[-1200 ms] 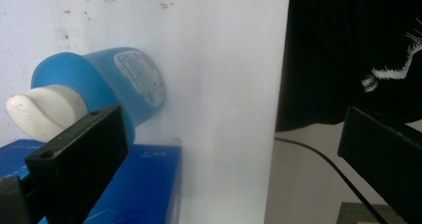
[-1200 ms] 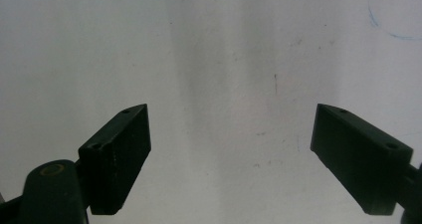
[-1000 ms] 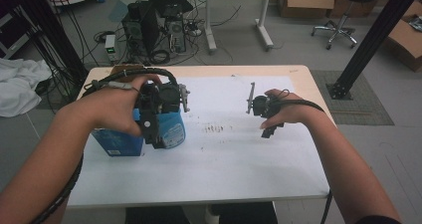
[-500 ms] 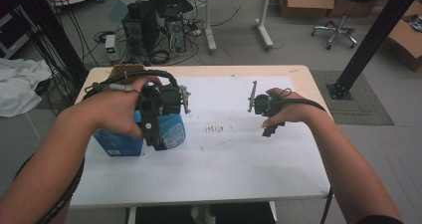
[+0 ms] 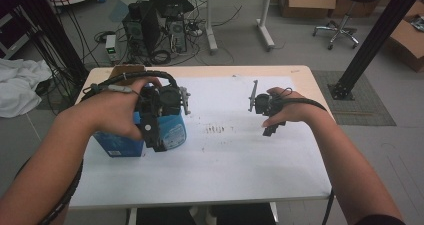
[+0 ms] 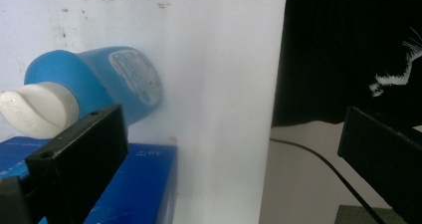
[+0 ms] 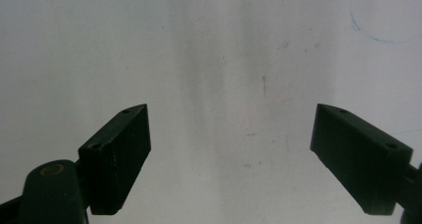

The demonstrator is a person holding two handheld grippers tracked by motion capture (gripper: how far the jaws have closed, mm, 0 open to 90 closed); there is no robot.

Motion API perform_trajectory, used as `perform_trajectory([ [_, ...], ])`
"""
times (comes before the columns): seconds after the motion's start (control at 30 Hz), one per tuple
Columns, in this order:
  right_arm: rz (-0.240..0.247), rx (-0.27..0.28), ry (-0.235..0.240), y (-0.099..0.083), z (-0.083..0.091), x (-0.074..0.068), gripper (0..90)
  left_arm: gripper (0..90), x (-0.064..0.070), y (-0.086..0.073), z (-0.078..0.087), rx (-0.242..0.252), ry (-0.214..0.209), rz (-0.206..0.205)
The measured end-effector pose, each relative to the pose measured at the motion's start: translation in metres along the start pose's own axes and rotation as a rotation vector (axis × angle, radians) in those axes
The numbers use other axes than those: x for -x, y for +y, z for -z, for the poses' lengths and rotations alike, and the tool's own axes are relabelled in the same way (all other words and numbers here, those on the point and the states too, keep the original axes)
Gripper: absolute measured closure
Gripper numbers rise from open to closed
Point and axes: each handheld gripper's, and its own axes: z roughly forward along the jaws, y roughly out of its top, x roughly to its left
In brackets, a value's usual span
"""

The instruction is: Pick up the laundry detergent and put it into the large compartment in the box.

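I am holding my left tool (image 5: 162, 116), jaws apart, over the blue bottle (image 6: 107, 84) lying beside the blue box (image 5: 117, 146) at the bench's (image 5: 240, 170) left; closing off-centre risks rolling it. My right tool (image 5: 265, 107) is hovering with jaws apart.

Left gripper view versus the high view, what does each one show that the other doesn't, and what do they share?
Left gripper view alone: the blue bottle's white cap, lying just past the left gripper, whose jaws stand wide apart with nothing between them.

High view alone: the person's two hands, the right gripper held over the white table, and beyond it the floor with a computer tower and cables.

Both: the blue bottle lying on its side, the blue box next to it, and the white tabletop.
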Motion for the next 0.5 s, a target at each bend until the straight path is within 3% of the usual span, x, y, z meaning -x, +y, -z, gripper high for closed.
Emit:
perform_trajectory([
  [0.37, 0.012, -0.012, -0.007, -0.0001, 0.0012, -0.0052, 16.7, 0.1, 0.0045, 0.0051, -0.0006, -0.008, 0.020, -0.004],
  [0.5, 0.016, -0.005, -0.010, 0.0009, 0.0028, -0.0067, 16.6, 0.1, 0.0034, 0.0042, 0.0045, -0.017, 0.040, 0.025],
])
